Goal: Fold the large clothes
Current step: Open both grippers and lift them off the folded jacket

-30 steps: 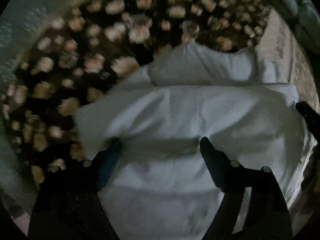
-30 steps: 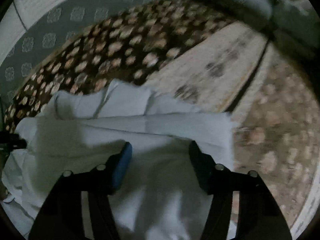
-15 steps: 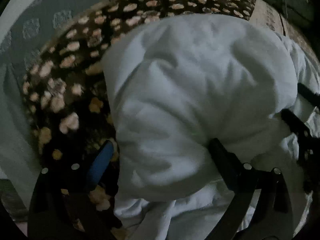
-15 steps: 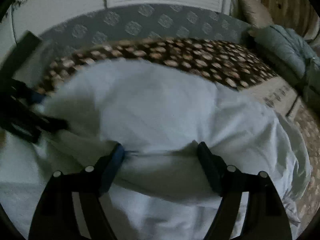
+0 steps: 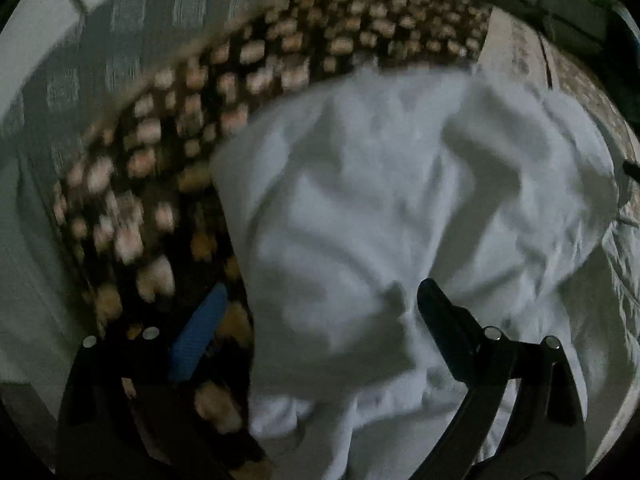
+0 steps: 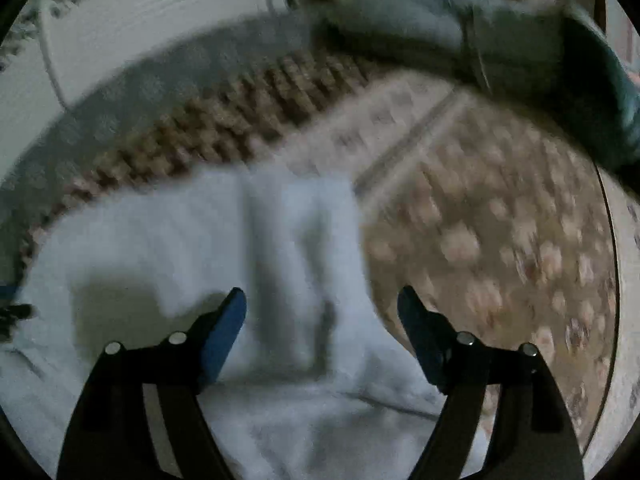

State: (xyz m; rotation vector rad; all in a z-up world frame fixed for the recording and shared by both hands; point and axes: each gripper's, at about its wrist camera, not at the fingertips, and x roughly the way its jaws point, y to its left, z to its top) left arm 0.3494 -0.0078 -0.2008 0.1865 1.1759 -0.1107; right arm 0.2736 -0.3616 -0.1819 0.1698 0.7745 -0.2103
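Note:
A large white garment (image 5: pixel 380 220) lies rumpled and partly folded on a brown spotted bedspread (image 5: pixel 168 168). My left gripper (image 5: pixel 320 312) is open, its jaws wide apart over the garment's left edge, with the blue-padded finger (image 5: pixel 196 336) above the bedspread and the other finger (image 5: pixel 444 328) over the cloth. In the right wrist view the garment (image 6: pixel 200 240) fills the lower left. My right gripper (image 6: pixel 322 312) is open above its right edge and holds nothing.
A beige patterned blanket (image 6: pixel 500 240) lies right of the garment. A grey-green bundle of bedding (image 6: pixel 500 40) sits at the back right. A grey patterned cover (image 5: pixel 120 60) and a white wall lie beyond the bed's far edge.
Both grippers carried the garment's near part up and forward, then let go. The cloth has dropped out of the jaws and lies on the bed; the right gripper has swung right.

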